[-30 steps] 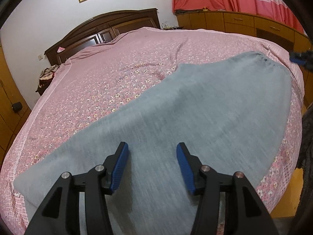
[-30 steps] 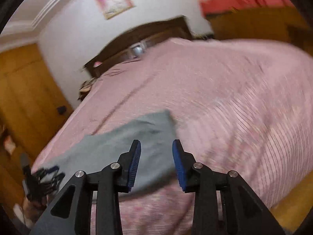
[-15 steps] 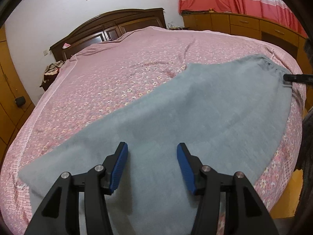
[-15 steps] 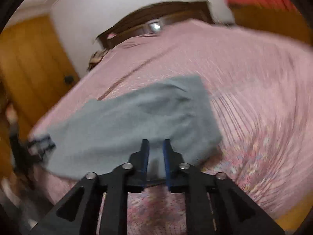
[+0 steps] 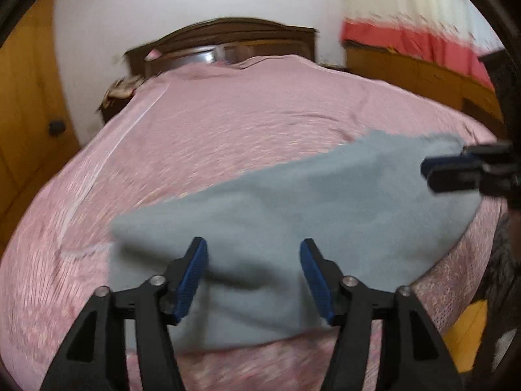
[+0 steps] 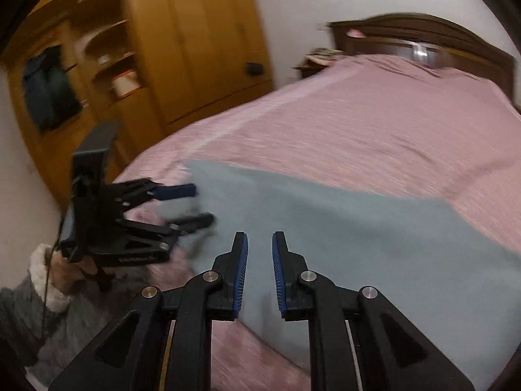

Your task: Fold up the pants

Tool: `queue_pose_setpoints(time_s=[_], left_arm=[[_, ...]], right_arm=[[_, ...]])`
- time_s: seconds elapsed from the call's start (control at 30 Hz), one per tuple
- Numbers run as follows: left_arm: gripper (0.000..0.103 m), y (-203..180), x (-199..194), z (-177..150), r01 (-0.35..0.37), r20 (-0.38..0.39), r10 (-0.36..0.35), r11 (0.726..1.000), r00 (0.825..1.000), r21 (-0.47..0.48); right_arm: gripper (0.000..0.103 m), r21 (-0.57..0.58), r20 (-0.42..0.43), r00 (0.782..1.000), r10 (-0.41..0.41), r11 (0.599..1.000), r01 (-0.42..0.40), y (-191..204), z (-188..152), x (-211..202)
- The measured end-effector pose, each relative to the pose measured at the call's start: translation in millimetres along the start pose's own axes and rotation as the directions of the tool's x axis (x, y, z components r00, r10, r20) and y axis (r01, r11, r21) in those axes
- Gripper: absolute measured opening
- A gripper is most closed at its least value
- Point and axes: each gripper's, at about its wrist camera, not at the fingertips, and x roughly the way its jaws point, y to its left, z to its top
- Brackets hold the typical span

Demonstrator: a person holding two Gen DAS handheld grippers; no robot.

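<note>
Grey pants point(image 5: 325, 215) lie flat and lengthwise across the pink bedspread point(image 5: 260, 123) near its front edge. My left gripper point(image 5: 254, 277) is open wide over the leg end, where the cloth is slightly rumpled under its fingers. From the right wrist view, the left gripper point(image 6: 192, 205) has one finger above and one below the hem of the pants point(image 6: 358, 244). My right gripper point(image 6: 260, 273) hovers at the waist-end edge with only a narrow gap between its pads. Flat grey cloth shows through that gap and nothing is visibly pinched. It enters the left wrist view as the right gripper point(image 5: 436, 172) at the right edge.
A dark wooden headboard point(image 5: 224, 42) stands at the far end of the bed. Wooden wardrobes point(image 6: 182, 52) line the left wall. Low cabinets under a red curtain point(image 5: 416, 45) run along the right. A person's hand and grey sleeve point(image 6: 49, 277) hold the left gripper.
Both views have swung, and the image is blurred by motion. The left gripper moved toward the leg end, which now looks bunched. The right gripper's fingers narrowed a second ago and have kept that gap.
</note>
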Motion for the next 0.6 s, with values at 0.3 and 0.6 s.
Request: queue_pose_setpoints(time_s=[0.3, 0.6], left_arm=[[0.070, 131, -18, -47, -0.190, -0.105, 0.167, 0.939, 0.980, -0.285], [0.070, 138, -33, -81, -0.217, -0.117, 0.194, 0.946, 0.974, -0.241]], right_arm=[[0.017, -0.186, -0.136, 0.984, 0.112, 0.973, -0.137, 98, 28, 126], [0.017, -0.526, -0.124, 0.967, -0.220, 0.842, 0.124, 138, 21, 187]])
